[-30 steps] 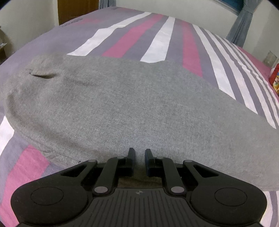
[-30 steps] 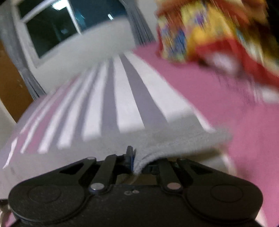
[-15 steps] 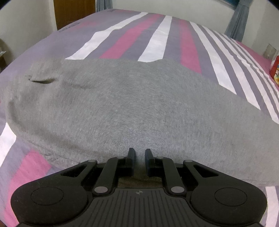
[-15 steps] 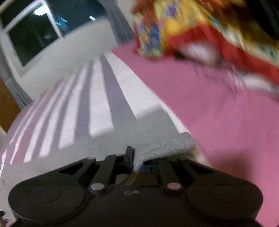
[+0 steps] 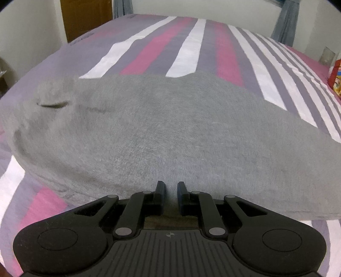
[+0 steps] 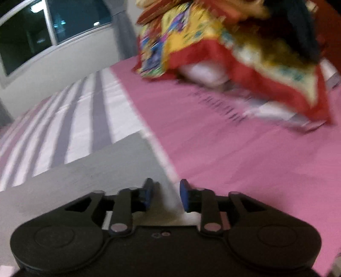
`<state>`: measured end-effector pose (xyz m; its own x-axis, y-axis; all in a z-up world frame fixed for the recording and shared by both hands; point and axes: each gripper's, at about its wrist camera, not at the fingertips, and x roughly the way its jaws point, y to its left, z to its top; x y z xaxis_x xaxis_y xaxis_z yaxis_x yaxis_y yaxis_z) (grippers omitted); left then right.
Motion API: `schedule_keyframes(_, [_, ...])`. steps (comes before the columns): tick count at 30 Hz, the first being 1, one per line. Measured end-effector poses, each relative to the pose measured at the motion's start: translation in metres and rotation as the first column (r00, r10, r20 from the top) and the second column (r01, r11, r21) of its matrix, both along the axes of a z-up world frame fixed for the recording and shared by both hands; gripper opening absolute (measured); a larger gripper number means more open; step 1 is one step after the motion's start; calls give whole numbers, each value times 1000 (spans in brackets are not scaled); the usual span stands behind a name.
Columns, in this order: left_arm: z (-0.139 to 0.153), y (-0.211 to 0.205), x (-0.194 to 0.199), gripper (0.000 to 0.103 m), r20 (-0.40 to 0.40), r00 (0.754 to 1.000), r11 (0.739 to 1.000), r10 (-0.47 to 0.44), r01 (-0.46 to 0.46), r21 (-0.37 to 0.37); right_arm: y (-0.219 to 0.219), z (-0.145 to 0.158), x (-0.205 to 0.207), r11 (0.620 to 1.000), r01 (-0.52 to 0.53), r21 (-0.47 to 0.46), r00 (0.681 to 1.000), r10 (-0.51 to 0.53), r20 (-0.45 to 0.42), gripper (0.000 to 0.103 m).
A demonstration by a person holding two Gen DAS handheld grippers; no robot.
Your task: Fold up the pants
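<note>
Across the striped bed (image 5: 198,38) lie the grey pants (image 5: 170,132). Left gripper (image 5: 170,188) pinches their near edge. Right gripper (image 6: 166,191) has just been opening, jaws parted over the pants' right end.

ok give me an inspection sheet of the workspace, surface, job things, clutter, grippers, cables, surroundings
Surface: bed with striped sheet, pink, white and grey; plain pink area in the right wrist view.
Job's things: grey pants lying flat across the bed, pocket slit at left.
Clutter: bright red and yellow patterned cloth heaped on the pink area, blurred.
Grippers: left gripper shut on the near edge of the pants; right gripper, jaws just been opening, pants edge between them, pads clear of it.
Cables: nothing seen.
Surroundings: dark window, grey curtains, wooden door, pale walls.
</note>
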<state>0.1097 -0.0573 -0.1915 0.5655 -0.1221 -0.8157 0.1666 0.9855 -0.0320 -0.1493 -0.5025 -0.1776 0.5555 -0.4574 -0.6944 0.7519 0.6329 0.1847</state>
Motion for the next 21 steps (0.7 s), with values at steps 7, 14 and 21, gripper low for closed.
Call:
schedule_keyframes(7, [19,-42,-9,13,34,992,990,-125,127,-58,37,36,30,977,-212,9,972,209,111,25])
schedule_keyframes(14, [-8,-70,-17,13,4,977,977,-214,214,-7,104,2,97,893,-449,28,893,450,-29,23])
schedule_keyframes(21, [-7,-56,-19,13,-14,979,979,-202,202,-28,62,-16,101,946,-310,98,947,317,-55,0])
